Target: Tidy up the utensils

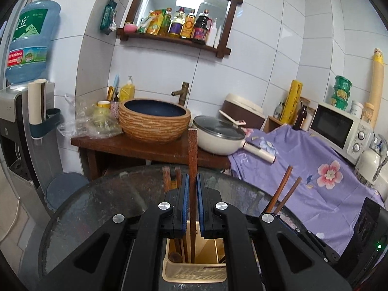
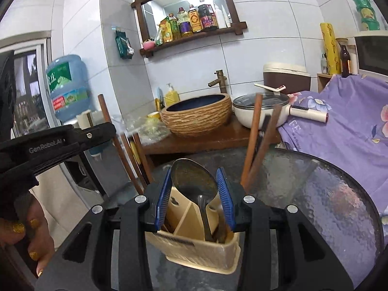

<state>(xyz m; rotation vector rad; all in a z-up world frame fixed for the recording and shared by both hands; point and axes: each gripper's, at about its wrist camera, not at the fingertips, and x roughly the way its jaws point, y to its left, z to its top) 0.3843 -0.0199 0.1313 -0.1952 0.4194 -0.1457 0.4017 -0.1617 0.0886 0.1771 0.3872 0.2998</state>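
Left claw [image 1: 193,181] pinches chopstick [image 1: 193,150] – caddy [image 1: 194,275] rim below.

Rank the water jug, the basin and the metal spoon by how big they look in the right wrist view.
1. basin
2. water jug and metal spoon: they look roughly alike, so no ranking. The spoon sits right at the camera between the right gripper pads, which inflates it.

Upright chopsticks [image 2: 252,143] crowd the holder [image 2: 194,245]; glass table [image 2: 327,194] right lies bare
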